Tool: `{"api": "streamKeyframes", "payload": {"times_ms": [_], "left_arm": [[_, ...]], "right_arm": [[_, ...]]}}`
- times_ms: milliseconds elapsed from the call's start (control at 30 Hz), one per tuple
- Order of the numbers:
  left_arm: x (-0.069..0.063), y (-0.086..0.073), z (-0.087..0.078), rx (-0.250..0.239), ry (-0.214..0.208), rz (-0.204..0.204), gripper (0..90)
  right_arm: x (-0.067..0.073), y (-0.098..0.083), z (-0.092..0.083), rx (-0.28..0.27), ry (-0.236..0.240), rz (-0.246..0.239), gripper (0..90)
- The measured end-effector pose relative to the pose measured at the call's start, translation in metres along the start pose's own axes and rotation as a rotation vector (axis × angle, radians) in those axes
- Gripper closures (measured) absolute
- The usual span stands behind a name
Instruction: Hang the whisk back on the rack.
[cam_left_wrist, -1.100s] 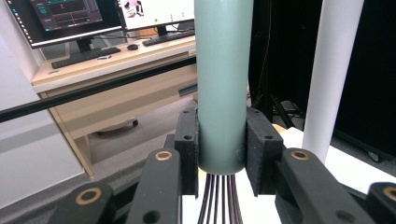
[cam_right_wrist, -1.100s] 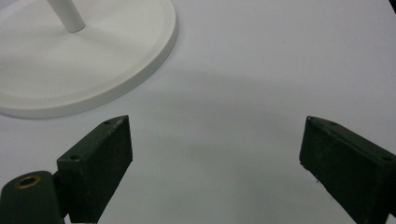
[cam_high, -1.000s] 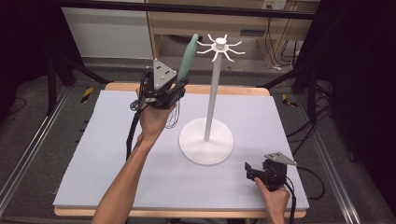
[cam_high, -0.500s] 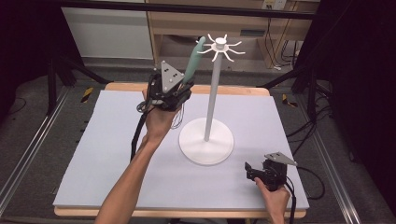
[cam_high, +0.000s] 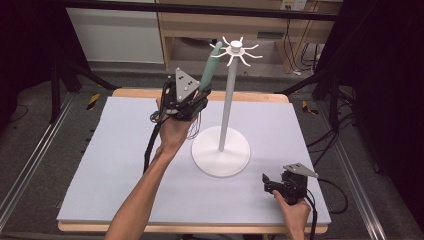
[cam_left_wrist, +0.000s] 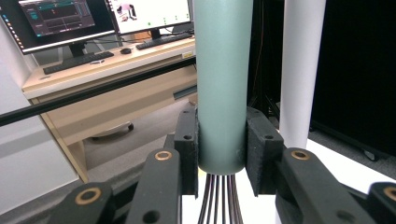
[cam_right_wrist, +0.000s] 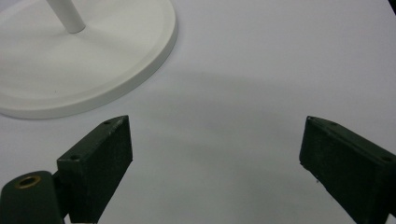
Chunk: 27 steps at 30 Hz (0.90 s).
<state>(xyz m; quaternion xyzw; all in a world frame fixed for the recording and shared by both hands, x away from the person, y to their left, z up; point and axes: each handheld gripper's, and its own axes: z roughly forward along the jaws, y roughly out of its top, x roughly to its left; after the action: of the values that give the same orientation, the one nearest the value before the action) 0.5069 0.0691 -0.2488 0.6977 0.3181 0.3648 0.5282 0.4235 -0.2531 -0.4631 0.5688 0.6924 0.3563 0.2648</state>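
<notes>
A whisk with a grey-green handle (cam_high: 209, 70) is held upright, its dark wires (cam_left_wrist: 219, 200) hanging below the jaws. My left gripper (cam_high: 199, 98) is shut on the handle (cam_left_wrist: 222, 84), raised over the table's far middle. The handle's top end sits close to a left-hand hook of the white hook stand (cam_high: 229, 100); whether they touch I cannot tell. The stand's pole (cam_left_wrist: 299, 70) rises just right of the handle. My right gripper (cam_high: 269, 183) rests low near the front right corner, open with nothing between its jaws (cam_right_wrist: 215, 158), facing the stand's round base (cam_right_wrist: 84, 60).
The pale blue mat (cam_high: 115, 165) covers the wooden table. A black bar (cam_left_wrist: 93, 91) crosses behind the table, with a desk carrying monitors (cam_left_wrist: 56, 18) and a keyboard (cam_left_wrist: 77, 60) beyond. Black frame legs (cam_high: 55, 95) and cables lie around the table's sides.
My left gripper has carried the whisk to the right, bringing the handle's top up beside the stand's hooks. The right gripper has stayed where it was.
</notes>
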Motion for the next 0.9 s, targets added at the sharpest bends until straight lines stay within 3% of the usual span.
{"api": "streamKeyframes", "payload": {"times_ms": [200,600,900], "left_arm": [[0.002,-0.003,0.002,-0.01,-0.002,-0.018,67.8],[0.0,-0.004,0.003,-0.01,-0.024,-0.011,64.6],[0.006,-0.014,-0.009,0.002,-0.045,-0.03,59.0]], "right_arm": [[0.0,0.0,0.0,0.001,0.001,-0.001,9.8],[0.001,0.0,0.0,0.005,0.003,0.005,9.8],[-0.001,0.0,0.0,0.004,-0.004,0.002,9.8]]}}
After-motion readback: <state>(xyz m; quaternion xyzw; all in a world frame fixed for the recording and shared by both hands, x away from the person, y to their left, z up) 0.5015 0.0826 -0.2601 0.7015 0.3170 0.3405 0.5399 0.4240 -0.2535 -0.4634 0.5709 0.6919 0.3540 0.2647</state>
